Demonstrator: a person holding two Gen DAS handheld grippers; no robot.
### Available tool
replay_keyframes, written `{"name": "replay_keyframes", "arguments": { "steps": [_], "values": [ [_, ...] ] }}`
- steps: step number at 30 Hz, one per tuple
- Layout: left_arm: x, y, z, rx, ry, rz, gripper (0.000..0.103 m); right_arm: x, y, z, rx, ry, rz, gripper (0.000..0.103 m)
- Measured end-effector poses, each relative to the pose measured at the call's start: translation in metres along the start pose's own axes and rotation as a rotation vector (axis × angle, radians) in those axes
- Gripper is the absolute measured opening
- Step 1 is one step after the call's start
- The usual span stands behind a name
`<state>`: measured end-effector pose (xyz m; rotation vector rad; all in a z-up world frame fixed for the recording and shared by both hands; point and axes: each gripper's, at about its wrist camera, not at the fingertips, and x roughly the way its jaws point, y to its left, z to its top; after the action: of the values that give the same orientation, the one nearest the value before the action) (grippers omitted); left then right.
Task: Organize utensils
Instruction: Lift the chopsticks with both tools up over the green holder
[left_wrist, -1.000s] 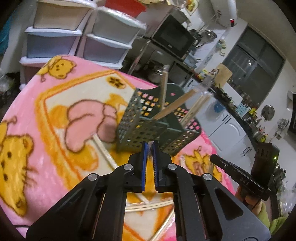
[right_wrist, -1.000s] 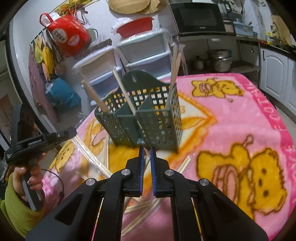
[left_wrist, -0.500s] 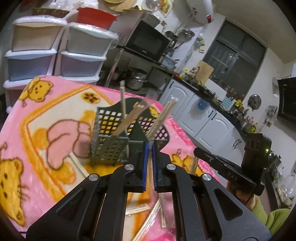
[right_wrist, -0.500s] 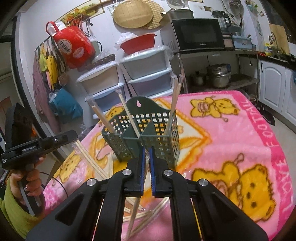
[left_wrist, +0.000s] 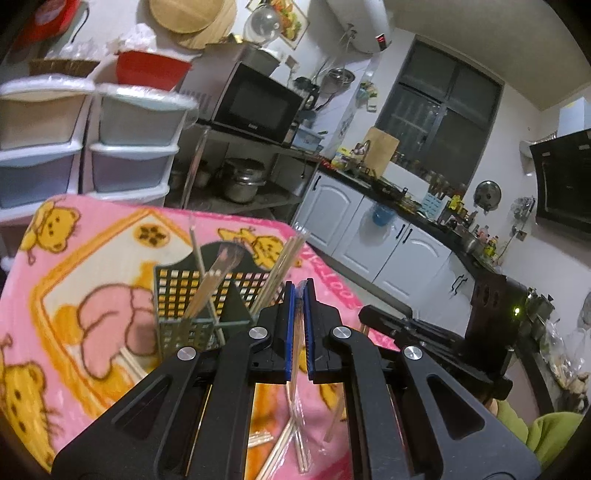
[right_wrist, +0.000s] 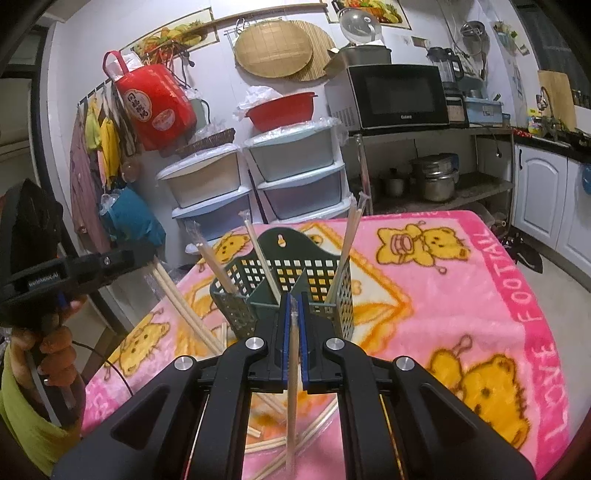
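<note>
A dark green mesh utensil basket (left_wrist: 184, 295) (right_wrist: 332, 291) stands on the pink blanket, with several wrapped chopstick pairs leaning in its compartments. My left gripper (left_wrist: 298, 295) is shut on a wrapped chopstick pair (left_wrist: 293, 384) that hangs down below the pads, just right of the basket. My right gripper (right_wrist: 293, 306) is shut on another wrapped chopstick pair (right_wrist: 291, 391), held upright in front of the basket. More wrapped chopsticks (right_wrist: 266, 443) lie loose on the blanket below both grippers.
The pink bear-print blanket (right_wrist: 461, 295) covers the table. Plastic drawer units (right_wrist: 295, 173) stand behind it, with a microwave (right_wrist: 399, 96) on a metal rack. In the right wrist view the left gripper (right_wrist: 74, 273) sits at the left; in the left wrist view the right gripper (left_wrist: 443, 332) sits at the right.
Both grippers have risen and drawn back from the basket, each lifting its wrapped chopstick pair off the blanket. The basket now looks smaller and lower in both views.
</note>
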<state>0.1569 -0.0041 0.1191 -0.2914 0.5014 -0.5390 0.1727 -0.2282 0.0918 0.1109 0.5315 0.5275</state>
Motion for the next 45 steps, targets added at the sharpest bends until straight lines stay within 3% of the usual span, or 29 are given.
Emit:
{"name": "replay_keyframes", "arguments": {
  "steps": [18,32,45],
  "values": [
    [-0.022,-0.012,0.038,0.029,-0.121,-0.006,0.002,-0.02,0.016,0.039,-0.072,-0.115,-0.008,0.004],
    [-0.032,-0.01,0.06,0.046,-0.213,0.074,0.002,-0.025,0.027,0.076,-0.11,-0.205,-0.01,0.004],
    [-0.021,-0.005,0.074,0.057,-0.246,0.138,0.002,-0.02,0.036,0.114,-0.159,-0.29,-0.032,0.004]
  ]
}}
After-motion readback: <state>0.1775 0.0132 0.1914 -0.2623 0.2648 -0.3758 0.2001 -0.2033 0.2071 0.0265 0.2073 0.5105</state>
